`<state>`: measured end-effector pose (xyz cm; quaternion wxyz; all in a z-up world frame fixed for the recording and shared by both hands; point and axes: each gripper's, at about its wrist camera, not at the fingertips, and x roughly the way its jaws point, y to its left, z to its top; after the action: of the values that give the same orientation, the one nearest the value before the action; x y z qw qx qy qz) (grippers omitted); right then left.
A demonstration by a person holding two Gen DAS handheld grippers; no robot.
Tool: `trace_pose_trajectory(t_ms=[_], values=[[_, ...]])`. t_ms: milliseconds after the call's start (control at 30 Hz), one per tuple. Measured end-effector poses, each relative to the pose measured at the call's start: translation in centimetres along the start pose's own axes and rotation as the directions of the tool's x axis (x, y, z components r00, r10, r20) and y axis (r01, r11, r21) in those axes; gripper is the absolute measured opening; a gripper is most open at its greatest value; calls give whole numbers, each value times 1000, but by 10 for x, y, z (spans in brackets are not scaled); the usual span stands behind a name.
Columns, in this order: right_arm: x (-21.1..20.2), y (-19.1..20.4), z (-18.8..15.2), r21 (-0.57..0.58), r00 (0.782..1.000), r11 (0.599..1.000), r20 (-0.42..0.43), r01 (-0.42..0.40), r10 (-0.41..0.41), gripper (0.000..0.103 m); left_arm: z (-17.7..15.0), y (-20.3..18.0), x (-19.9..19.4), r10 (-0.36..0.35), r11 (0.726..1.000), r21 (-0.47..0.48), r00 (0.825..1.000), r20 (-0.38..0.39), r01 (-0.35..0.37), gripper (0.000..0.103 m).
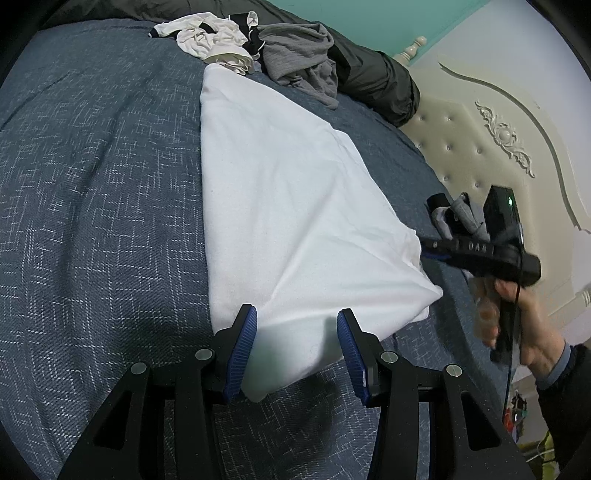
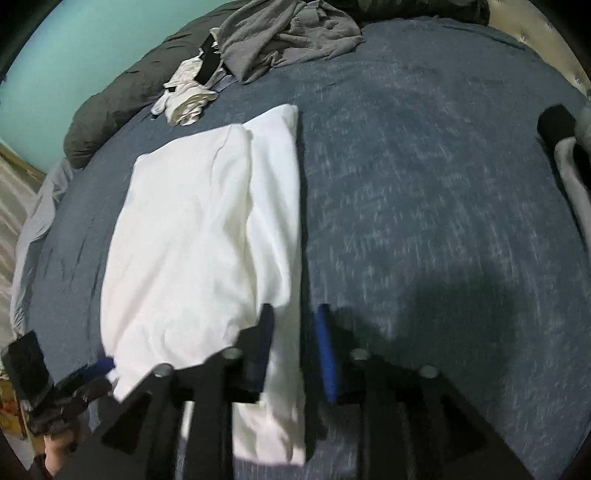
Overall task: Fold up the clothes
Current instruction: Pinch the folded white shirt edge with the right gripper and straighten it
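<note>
Left wrist view looks down on a white garment (image 1: 295,206) lying folded into a long panel on the blue-grey bedspread (image 1: 92,203), its near end reaching between the blue pads of the left gripper (image 1: 297,323). That gripper's jaws stand spread apart on either side of the cloth's near corner, clamping nothing. Off to the right, the right gripper (image 1: 428,248) is seen from the side in the person's right hand (image 1: 517,314), its tip just at the garment's right edge; from here its jaws cannot be judged. Beyond the white garment, at the far side of the bed, lie a crumpled cream garment (image 1: 214,40) and a grey garment (image 1: 303,59) against a dark rolled quilt (image 1: 376,77), with a tufted cream headboard (image 1: 480,140) to the right. Right wrist view is blurred by motion: the white garment (image 2: 207,229) stretches away from the camera, one long fold lying over another, and its near right edge runs between the fingers of the right gripper (image 2: 295,314), which are parted and gripping nothing. The left gripper (image 2: 101,365) shows at lower left beside the garment's near corner. The grey garment (image 2: 288,33) and cream garment (image 2: 188,96) lie at the far edge of the bedspread (image 2: 424,203).
</note>
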<state>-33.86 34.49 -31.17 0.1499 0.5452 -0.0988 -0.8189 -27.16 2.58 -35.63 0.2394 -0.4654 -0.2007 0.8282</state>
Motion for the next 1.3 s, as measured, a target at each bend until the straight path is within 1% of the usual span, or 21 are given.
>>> trace_pose_trajectory(t_ms=[67, 100, 133, 167, 233, 400, 467, 633, 667, 733, 800, 900, 967, 1000, 1033, 1067, 1100, 1167, 1200, 1233, 1300], values=[[3, -1, -10, -2, 1000, 1000, -16, -2, 2, 25, 0, 0, -1, -1, 1000, -2, 1000, 0, 1, 49], [4, -2, -13, 3, 1000, 1000, -19, -12, 12, 21, 0, 0, -1, -1, 1000, -3, 1000, -1, 1, 49], [5, -2, -16, 9, 999, 1000, -15, -30, 30, 14, 0, 0, -1, -2, 1000, -4, 1000, -1, 2, 49], [4, -4, -19, 15, 999, 999, -7, -45, 45, 3, 0, 0, -1, -3, 1000, -5, 1000, -1, 3, 49], [1, -9, -21, 30, 999, 998, 19, -47, 47, 3, 0, 0, -2, -5, 1000, -5, 1000, -2, 5, 49], [-9, -3, -25, 10, 997, 1000, 72, 2, -3, 2, 0, 0, -2, -6, 1000, -7, 1000, -3, 6, 49], [-8, -3, -24, 16, 997, 1000, 75, 14, -15, 2, 0, 0, -2, -6, 1000, -11, 1000, -3, 6, 49], [-9, -18, -32, 107, 998, 994, 52, 14, -19, 2, 1, 0, -5, -8, 1000, -19, 1000, -6, 8, 49], [-11, -21, -35, 129, 999, 992, 45, 9, -15, 4, 1, 0, -6, -7, 1000, -20, 1000, -6, 7, 49], [-17, -23, -41, 149, 998, 988, 53, -38, 30, 7, 1, -2, -8, -3, 1000, -21, 1000, -5, 3, 52], [-26, -20, -47, 148, 997, 988, 68, -52, 42, 25, 1, -4, -12, 0, 1000, -24, 1000, -4, 0, 56], [-33, -16, -54, 156, 994, 983, 73, -92, 82, 29, 0, -3, -19, 26, 999, -35, 1000, 1, -26, 64], [-32, -11, -58, 144, 994, 985, 61, -95, 87, 29, 0, 2, -22, 40, 998, -49, 999, 0, -40, 65], [-31, -8, -60, 135, 995, 987, 51, -92, 85, 28, -1, 4, -22, 40, 998, -57, 999, -3, -41, 65], [-29, -6, -62, 127, 995, 988, 45, -88, 83, 23, -2, 7, -22, 40, 997, -61, 999, -9, -41, 65], [-28, -5, -64, 119, 996, 989, 43, -85, 81, 7, -3, 9, -21, 40, 997, -65, 999, -15, -41, 65], [-28, -5, -66, 112, 996, 990, 41, -82, 78, 4, -4, 11, -20, 39, 997, -69, 999, -22, -41, 64], [-31, -4, -72, 103, 996, 991, 48, -80, 75, 3, -7, 14, -17, 24, 997, -75, 999, -36, -27, 63], [-34, -3, -73, 97, 996, 992, 57, -81, 75, 2, -8, 17, -15, 10, 996, -84, 999, -44, -14, 54], [-38, -3, -74, 93, 995, 992, 66, -81, 75, 2, -9, 19, -13, -4, 996, -91, 999, -51, -1, 39], [-43, -8, -80, 100, 994, 991, 79, -86, 78, 2, -11, 20, -10, -24, 996, -85, 998, -65, 18, 32]])
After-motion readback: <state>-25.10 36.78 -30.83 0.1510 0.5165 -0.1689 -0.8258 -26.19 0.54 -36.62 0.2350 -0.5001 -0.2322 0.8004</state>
